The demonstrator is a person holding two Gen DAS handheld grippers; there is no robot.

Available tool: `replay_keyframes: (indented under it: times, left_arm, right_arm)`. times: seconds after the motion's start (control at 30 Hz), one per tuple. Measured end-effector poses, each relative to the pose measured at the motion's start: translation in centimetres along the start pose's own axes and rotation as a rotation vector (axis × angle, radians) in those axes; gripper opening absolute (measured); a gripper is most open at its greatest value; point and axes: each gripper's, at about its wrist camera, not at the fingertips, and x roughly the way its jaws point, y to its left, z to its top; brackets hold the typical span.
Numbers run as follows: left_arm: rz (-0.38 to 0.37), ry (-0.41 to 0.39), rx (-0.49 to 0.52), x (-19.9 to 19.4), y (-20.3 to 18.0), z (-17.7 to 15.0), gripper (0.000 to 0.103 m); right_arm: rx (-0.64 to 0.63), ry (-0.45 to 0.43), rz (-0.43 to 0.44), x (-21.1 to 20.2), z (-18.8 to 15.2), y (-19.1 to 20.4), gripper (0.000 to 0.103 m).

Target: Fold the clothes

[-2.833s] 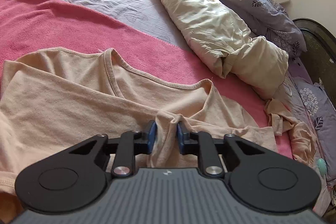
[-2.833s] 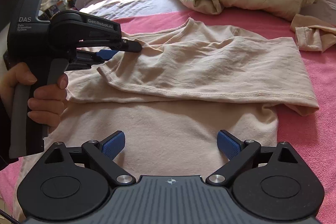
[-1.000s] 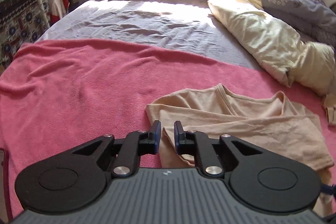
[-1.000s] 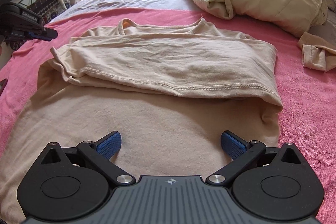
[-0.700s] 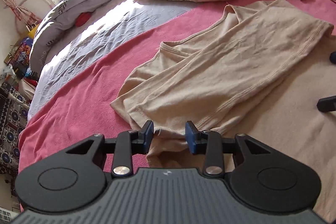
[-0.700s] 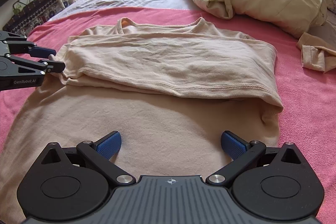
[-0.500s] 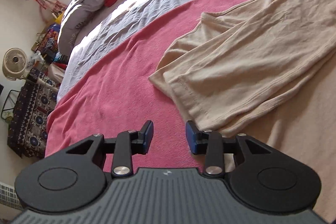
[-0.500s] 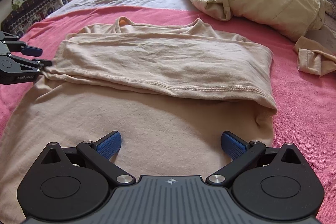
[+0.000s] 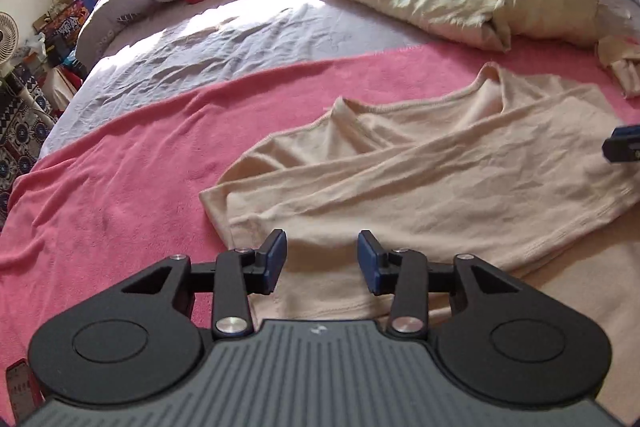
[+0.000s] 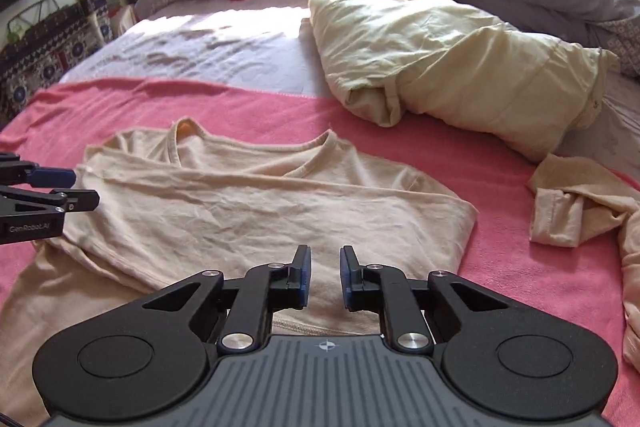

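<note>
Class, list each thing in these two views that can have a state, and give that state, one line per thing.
Beige shirt: lying on the pink blanket, one side folded over the body, folding unfinished.
Pink blanket: spread flat on the bed.
Cream duvet: bunched up, unfolded.
Second beige garment: crumpled, not folded.
Left claw: jaws opening, above the shirt's folded edge, not gripping.
Right claw: jaws closing, narrow gap left, nothing pinched.

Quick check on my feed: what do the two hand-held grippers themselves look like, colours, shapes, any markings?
Both match: the left hand-held gripper and right hand-held gripper have black linkage arms with silver pivot pins, blue pads, round black discs either side and a ribbed grey body bearing a small logo. Seen side-on, the left one reads "GenRobot.AI".
</note>
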Motion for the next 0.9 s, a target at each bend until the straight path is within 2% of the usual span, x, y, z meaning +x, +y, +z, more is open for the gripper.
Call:
replay_keyframes:
  times: [0.03, 0.07, 0.13, 0.2, 0.23, 0.27, 0.3, 0.37, 0.43, 0.5, 0.57, 0.6, 0.63, 0.73, 0.8, 0.87, 0.9]
  left_arm:
    - [0.050, 0.005, 0.035, 0.8, -0.3, -1.2, 0.051]
    - [0.051, -0.038, 0.051, 0.4, -0.1, -2.0, 0.052]
    - [0.108, -0.043, 0.118, 0.1, 0.4, -3.4, 0.054]
    - [0.141, -0.033, 0.157, -0.4, 1.4, -4.4, 0.057]
    - [0.141, -0.030, 0.163, -0.8, 1.8, -4.6, 0.061]
    - [0.141, -0.027, 0.168, -1.1, 2.3, -4.8, 0.064]
    - [0.145, -0.023, 0.174, -1.5, 2.8, -4.9, 0.065]
    - [0.256, 0.014, 0.181, -1.6, 3.7, -4.9, 0.065]
    - [0.367, 0.059, 0.162, -1.6, 5.0, -4.8, 0.065]
    - [0.328, 0.065, 0.020, -2.5, 7.7, -4.2, 0.065]
    - [0.211, -0.004, -0.056, -4.0, 8.6, -3.2, 0.062]
    - [0.152, -0.038, -0.094, -4.8, 9.0, -2.7, 0.062]
    - [0.094, -0.073, -0.128, -5.5, 9.3, -2.2, 0.062]
    - [-0.039, -0.168, -0.077, -5.4, 6.4, -0.2, 0.063]
    - [-0.115, -0.212, -0.040, -3.9, 3.5, 1.3, 0.064]
    - [-0.113, -0.162, -0.019, -1.1, 1.4, 2.1, 0.065]
    - [-0.084, -0.141, -0.025, -0.1, 1.6, 1.5, 0.065]
  right_arm:
    - [-0.031, 0.038, -0.014, 0.7, -0.6, -0.1, 0.017]
    - [-0.055, 0.062, -0.016, 1.1, -1.6, -0.7, 0.014]
    - [-0.082, 0.035, -0.009, 0.2, -3.4, -2.3, 0.015]
    - [-0.093, 0.059, -0.076, -0.8, -4.7, -3.9, 0.016]
    - [-0.085, 0.075, -0.104, -1.4, -5.3, -4.7, 0.025]
    - [-0.059, 0.097, -0.128, -1.9, -5.6, -5.6, 0.050]
    - [-0.031, 0.116, -0.153, -2.4, -5.8, -6.4, 0.057]
    - [0.043, 0.131, -0.170, -3.4, -6.1, -8.1, 0.056]
    - [0.159, 0.104, -0.141, -4.5, -6.1, -10.1, 0.056]
    - [0.300, 0.069, -0.082, -5.1, -5.7, -12.0, 0.056]
    - [0.401, 0.038, -0.028, -5.1, -4.8, -13.1, 0.057]
    - [0.406, 0.019, 0.001, -4.7, -4.1, -12.9, 0.056]
    - [0.391, -0.004, 0.031, -4.2, -3.3, -12.3, 0.056]
    - [0.282, -0.048, 0.098, -2.0, -0.8, -8.5, 0.056]
    - [0.188, -0.062, 0.152, -0.1, 0.7, -5.3, 0.056]
    - [0.070, -0.048, 0.201, 2.0, 1.7, -2.0, 0.056]
    - [0.012, -0.027, 0.206, 2.7, 1.6, -0.9, 0.056]
